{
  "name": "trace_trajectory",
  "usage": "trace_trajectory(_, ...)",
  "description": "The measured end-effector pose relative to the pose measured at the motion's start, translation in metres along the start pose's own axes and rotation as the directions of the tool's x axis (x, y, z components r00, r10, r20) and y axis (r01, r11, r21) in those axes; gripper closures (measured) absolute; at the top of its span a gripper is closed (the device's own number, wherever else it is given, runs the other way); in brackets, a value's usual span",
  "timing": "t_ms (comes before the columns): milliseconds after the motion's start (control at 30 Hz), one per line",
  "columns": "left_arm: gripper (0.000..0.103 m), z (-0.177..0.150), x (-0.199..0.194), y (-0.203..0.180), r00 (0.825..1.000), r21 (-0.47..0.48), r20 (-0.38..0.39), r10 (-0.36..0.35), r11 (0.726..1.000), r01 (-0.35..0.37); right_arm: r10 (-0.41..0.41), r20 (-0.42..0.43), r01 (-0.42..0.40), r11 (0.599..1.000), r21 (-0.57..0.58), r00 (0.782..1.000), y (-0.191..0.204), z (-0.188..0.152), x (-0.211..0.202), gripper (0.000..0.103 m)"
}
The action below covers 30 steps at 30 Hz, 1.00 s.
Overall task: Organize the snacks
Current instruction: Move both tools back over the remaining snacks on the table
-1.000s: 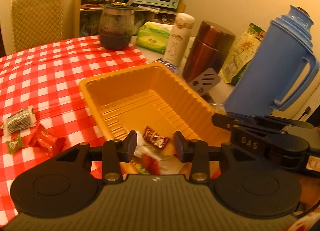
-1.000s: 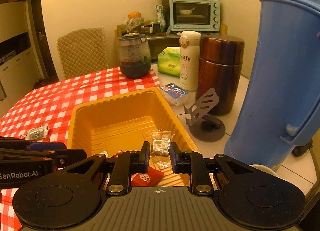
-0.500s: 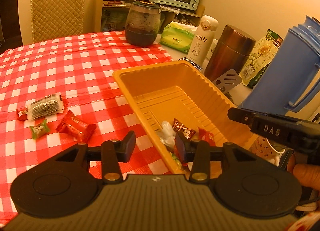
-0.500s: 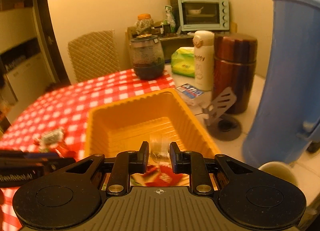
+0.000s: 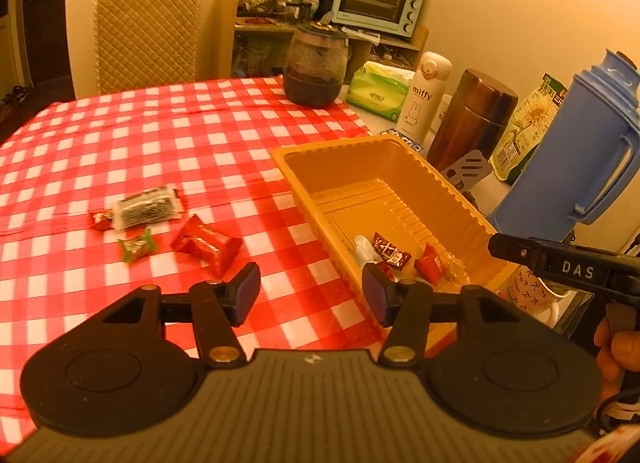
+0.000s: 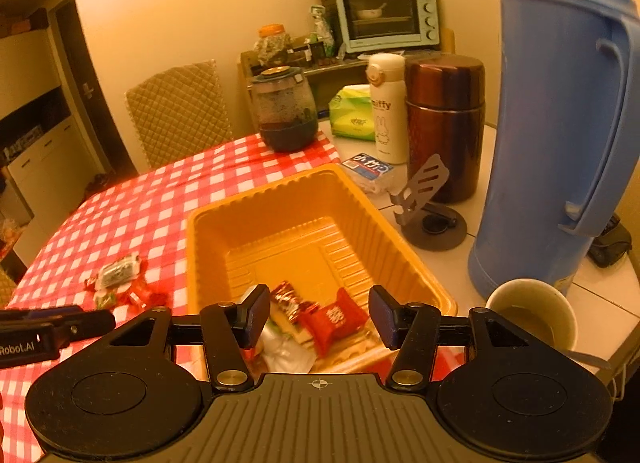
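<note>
So both jaws have just been opening, nothing gripped; the left gripper (image 5: 310,295) should drop squarely over the red candy (image 5: 206,245), then carry it to the yellow tray (image 5: 384,151).

Yellow tray (image 6: 224,223) ahead of right jaws, wrapped snacks (image 6: 332,319) piled at near end; four more snacks (image 5: 160,223) left of left jaws.

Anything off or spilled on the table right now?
Nothing spilled or damaged. Four wrapped snacks lie loose on the checkered cloth, outside the yellow tray that holds the rest. They just look unsorted.
</note>
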<state>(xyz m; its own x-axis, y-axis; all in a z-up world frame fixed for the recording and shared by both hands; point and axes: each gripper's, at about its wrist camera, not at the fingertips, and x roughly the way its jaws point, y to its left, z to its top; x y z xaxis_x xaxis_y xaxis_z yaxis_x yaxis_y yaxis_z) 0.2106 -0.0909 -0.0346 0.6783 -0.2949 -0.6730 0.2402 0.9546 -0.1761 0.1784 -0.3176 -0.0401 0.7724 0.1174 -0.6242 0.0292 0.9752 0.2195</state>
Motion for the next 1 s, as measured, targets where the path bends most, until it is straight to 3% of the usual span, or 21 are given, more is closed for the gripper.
trace_trajectory(567, 0.04, -0.026, -0.084, 0.055, 0.993, -0.072, 0.059, 0.101, 0.993, -0.097, 0.084, 0.012, -0.083, 0.993, -0.086, 0.996, 0.08, -0.015, -0.041, 0.038)
trace_trajectory(1000, 0.038, -0.037, -0.109, 0.086, 0.985, -0.116, 0.08, 0.155, 0.983, -0.145, 0.125, 0.004, -0.124, 0.985, -0.124, 0.992, 0.112, -0.019, -0.041, 0.037)
